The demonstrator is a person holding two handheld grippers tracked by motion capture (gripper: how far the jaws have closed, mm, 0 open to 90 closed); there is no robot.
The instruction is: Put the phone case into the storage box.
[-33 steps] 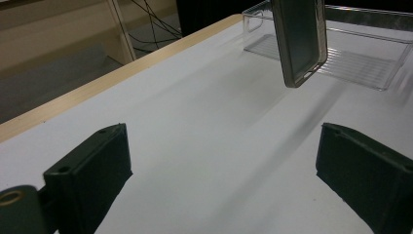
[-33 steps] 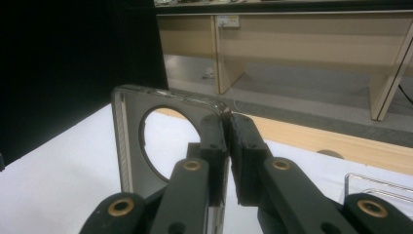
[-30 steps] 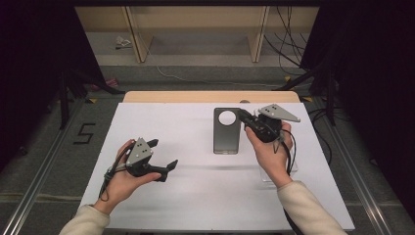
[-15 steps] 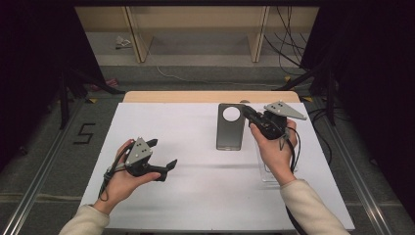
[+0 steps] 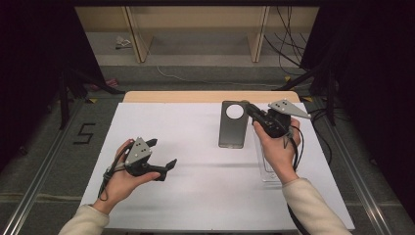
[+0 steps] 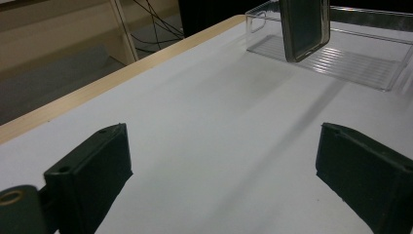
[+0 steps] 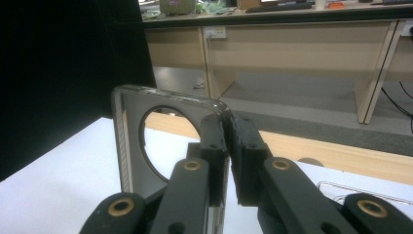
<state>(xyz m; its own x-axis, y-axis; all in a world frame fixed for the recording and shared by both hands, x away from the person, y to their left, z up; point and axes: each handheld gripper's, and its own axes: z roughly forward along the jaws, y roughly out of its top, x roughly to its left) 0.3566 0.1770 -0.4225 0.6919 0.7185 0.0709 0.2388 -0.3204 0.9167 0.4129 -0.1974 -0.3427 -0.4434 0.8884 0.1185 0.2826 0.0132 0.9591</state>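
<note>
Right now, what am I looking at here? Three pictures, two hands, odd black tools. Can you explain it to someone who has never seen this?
A person sits at a white table and holds a hand-operated claw in each hand; no robot arm is here. The wide picture comes from a camera above, looking down. The other two come from small cameras riding on each claw, looking along its black jaws. The right claw is shut on the edge of a dark phone case with a round camera hole, holding it upright off the table. Beside it lies a clear plastic tray. The left claw is open, with nothing between its jaws, low over the table.
</note>
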